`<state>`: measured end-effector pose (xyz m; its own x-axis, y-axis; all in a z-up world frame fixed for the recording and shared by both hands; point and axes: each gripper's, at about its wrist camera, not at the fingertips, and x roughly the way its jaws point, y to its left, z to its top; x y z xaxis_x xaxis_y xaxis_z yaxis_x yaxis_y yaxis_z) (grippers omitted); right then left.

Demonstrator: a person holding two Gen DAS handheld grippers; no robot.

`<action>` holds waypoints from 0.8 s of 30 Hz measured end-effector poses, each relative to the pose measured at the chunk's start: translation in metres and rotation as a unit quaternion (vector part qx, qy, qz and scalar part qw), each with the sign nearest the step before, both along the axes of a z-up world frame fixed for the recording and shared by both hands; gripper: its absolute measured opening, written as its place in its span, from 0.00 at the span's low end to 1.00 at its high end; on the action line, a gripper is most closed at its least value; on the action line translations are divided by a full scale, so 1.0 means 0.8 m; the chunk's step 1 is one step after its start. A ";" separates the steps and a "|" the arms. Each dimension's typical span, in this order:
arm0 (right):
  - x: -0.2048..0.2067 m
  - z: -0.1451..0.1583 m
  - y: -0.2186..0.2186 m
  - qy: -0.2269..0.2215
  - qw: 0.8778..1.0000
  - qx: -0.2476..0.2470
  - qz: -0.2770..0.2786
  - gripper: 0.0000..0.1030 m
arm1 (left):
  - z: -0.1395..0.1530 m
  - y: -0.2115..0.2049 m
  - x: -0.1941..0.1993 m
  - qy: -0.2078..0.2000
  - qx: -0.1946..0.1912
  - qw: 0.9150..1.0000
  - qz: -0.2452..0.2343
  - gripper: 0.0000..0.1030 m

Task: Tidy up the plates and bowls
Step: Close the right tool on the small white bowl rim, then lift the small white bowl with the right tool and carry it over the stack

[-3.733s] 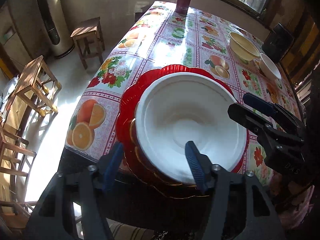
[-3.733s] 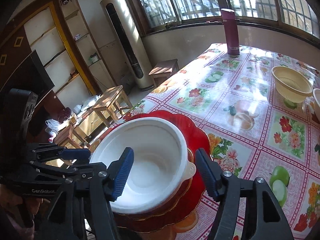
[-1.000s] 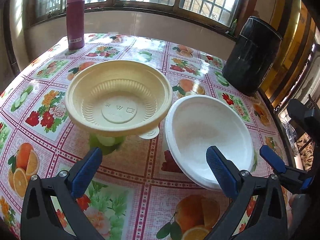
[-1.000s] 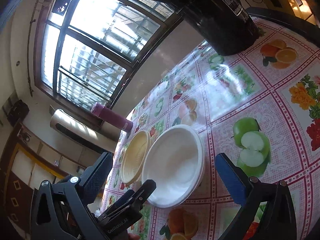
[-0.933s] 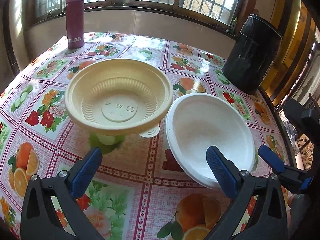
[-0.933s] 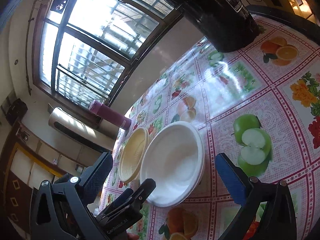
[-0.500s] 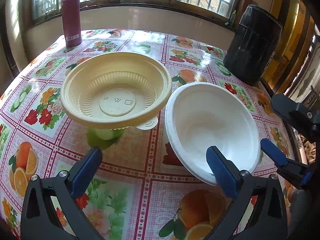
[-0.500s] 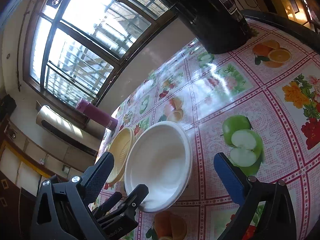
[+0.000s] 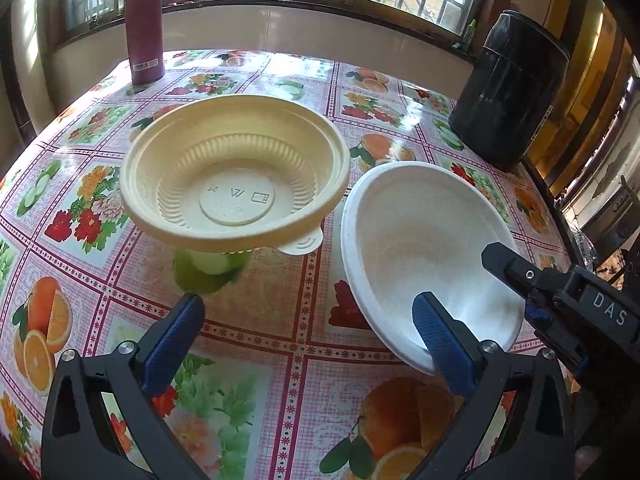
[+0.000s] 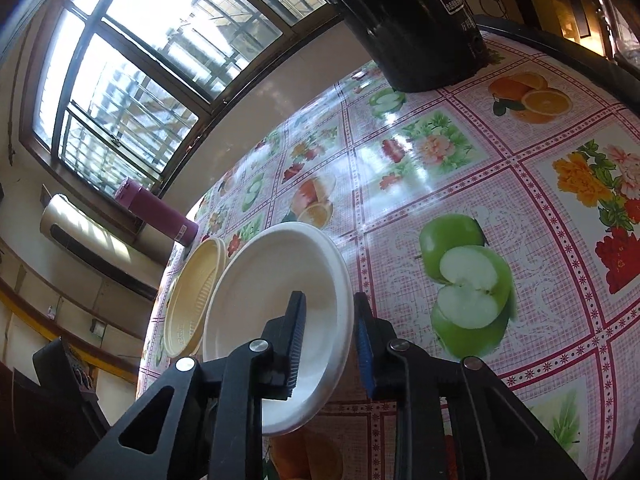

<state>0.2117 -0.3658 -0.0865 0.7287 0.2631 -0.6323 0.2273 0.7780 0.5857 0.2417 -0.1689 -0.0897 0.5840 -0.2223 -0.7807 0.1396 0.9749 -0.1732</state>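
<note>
A yellow plastic bowl [image 9: 236, 184] stands on the fruit-print tablecloth [image 9: 280, 344], with a white bowl [image 9: 420, 240] right beside it. My right gripper [image 10: 329, 304] comes in from the right, and its jaws are closing over the white bowl's near rim [image 10: 340, 344]. One finger sits inside the bowl and the other outside, and both pads touch the wall. The white bowl is tilted. My left gripper [image 9: 308, 308] hangs open above the cloth in front of both bowls, with nothing between its fingers. The right wrist view also shows the yellow bowl [image 10: 192, 300] behind the white one.
A maroon flask [image 9: 144, 24] stands at the far left by the window. A tall black canister [image 9: 512, 92] stands at the far right corner, close to the table's right edge [image 9: 560, 224]. Bare cloth lies in front of the bowls.
My right gripper's jaws have gone from wide apart to narrow around the white bowl's rim, and the bowl has tipped up. My left gripper has stayed open in place.
</note>
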 end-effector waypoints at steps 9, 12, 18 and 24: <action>-0.003 0.001 -0.002 0.017 1.000 -0.016 -0.013 0.08 | -0.002 0.001 0.002 0.011 -0.009 1.000 -0.006 1.00; -0.005 0.001 -0.003 0.021 1.000 -0.012 -0.011 0.08 | -0.001 0.000 0.001 0.016 -0.015 1.000 -0.011 1.00; -0.015 0.004 0.004 0.036 0.999 -0.006 -0.001 0.08 | 0.000 -0.006 -0.008 0.019 -0.014 0.999 -0.028 1.00; -0.046 0.011 0.021 0.039 0.999 -0.004 0.005 0.07 | 0.006 0.004 -0.033 0.013 -0.004 0.999 -0.043 1.00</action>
